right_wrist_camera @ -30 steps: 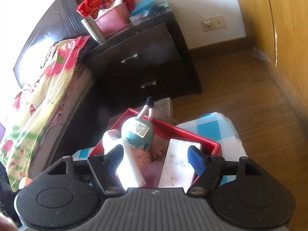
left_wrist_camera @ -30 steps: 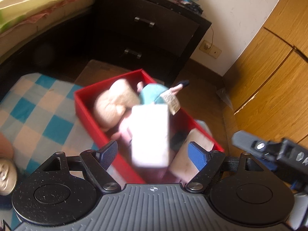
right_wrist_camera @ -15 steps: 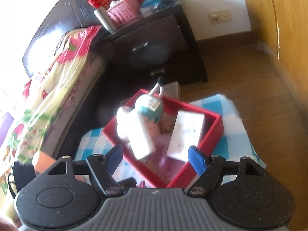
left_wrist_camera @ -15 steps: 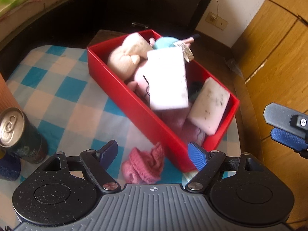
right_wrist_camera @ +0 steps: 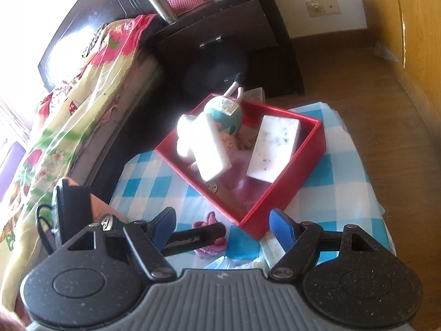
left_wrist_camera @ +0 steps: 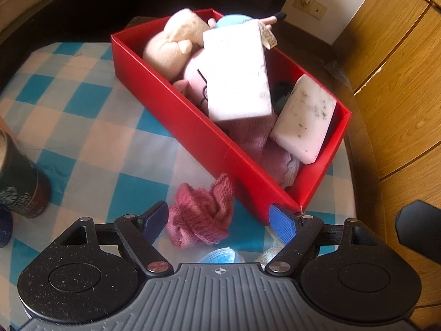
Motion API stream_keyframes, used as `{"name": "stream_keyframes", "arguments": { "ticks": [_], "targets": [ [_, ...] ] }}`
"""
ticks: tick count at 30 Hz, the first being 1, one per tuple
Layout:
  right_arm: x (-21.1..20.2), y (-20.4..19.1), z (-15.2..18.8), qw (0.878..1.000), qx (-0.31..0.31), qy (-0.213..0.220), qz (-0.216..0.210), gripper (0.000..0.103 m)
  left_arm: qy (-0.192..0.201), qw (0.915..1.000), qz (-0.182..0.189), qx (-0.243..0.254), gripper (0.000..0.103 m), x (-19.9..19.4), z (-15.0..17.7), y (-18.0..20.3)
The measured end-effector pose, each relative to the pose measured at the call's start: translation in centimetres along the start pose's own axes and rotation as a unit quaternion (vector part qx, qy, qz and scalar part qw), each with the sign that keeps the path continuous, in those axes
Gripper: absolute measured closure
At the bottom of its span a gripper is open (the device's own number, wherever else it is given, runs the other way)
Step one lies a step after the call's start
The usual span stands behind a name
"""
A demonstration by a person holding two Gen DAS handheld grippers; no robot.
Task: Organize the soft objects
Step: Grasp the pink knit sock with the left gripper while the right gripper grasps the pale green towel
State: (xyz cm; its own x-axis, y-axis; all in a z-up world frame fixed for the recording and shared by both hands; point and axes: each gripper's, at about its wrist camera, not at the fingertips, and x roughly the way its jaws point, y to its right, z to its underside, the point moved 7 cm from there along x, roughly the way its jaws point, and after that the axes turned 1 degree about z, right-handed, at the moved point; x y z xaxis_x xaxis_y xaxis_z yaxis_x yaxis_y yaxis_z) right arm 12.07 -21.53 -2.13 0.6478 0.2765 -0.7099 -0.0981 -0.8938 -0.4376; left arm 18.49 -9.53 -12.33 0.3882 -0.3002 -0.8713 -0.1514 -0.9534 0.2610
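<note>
On the checked tablecloth (left_wrist_camera: pixel 91 127), just this side of the red box (left_wrist_camera: pixel 193 135): one soft item is left out, the rest are already boxed.

Loose item: pink knitted cloth (left_wrist_camera: pixel 202 216), crumpled, lying on the cloth-covered table right beside the box's near wall, maybe touching it.

Left gripper (left_wrist_camera: pixel 219 220): jaws spread wide, nothing held, angled down over the knit; the knit sits between the fingertips in view but the pads are not on it.

Right gripper (right_wrist_camera: pixel 222 224): jaws apart, empty, hanging back over the table's near edge, off to the right of the left one.

Box contents: beige plush (left_wrist_camera: pixel 172 45), a pink plush pig (left_wrist_camera: pixel 197 78), a teal doll (left_wrist_camera: pixel 233 19) with a paper tag, two white sponge blocks, (left_wrist_camera: pixel 237 73) and (left_wrist_camera: pixel 303 120), more pink knit at the bottom.

Risk, stack: the bigger sponge leans high on the plush toys, likely to slide or tip out if the box gets bumped or another item is dropped on it.

Risk, box wall: right-hand fingertip sits close to the box corner; closing there could catch or shove the cardboard.

Risk, grasp: floppy knit, so a shallow pinch may take only a fold and it slips off, or snag the tablecloth too.

Risk, clutter: blue face mask (left_wrist_camera: pixel 220 256) and a pale towel just under the gripper could get grabbed along; drink can (left_wrist_camera: pixel 20 184) stands well to the left, low danger.
</note>
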Motion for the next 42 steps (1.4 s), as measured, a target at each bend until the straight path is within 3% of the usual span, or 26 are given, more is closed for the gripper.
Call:
{"name": "stream_keyframes", "arguments": {
  "ticks": [12, 15, 17, 23, 36, 42],
  "targets": [
    [0.7, 0.3, 0.5, 1.0, -0.009, -0.018, 0.006, 0.049, -0.009, 0.9997, -0.021, 0.012, 0.027, 1.9, -0.1, 0.1],
    [0.8, 0.4, 0.6, 1.0, -0.008, -0.022, 0.005, 0.049, -0.005, 0.9994, -0.03, 0.017, 0.038, 2.0, 0.0, -0.1],
    [0.7, 0.4, 0.7, 1.0, -0.009, -0.022, 0.004, 0.049, -0.005, 0.9991, -0.038, 0.019, 0.052, 2.1, 0.1, -0.4],
    [1.0, 0.2, 0.9, 0.999, -0.016, -0.03, 0.004, 0.049, -0.001, 0.9992, -0.039, 0.012, 0.064, 1.8, -0.1, -1.2],
    [4.7, 1.0, 6.1, 0.988, -0.081, -0.117, 0.054, 0.044, 0.017, 0.9995, -0.028, 0.002, 0.066, -1.6, 0.4, -2.7],
    [5.8, 1.1, 9.1, 0.985, -0.072, -0.151, 0.049, 0.044, 0.017, 0.9998, -0.006, 0.0, 0.066, -3.0, 1.2, -2.4]
  ]
}}
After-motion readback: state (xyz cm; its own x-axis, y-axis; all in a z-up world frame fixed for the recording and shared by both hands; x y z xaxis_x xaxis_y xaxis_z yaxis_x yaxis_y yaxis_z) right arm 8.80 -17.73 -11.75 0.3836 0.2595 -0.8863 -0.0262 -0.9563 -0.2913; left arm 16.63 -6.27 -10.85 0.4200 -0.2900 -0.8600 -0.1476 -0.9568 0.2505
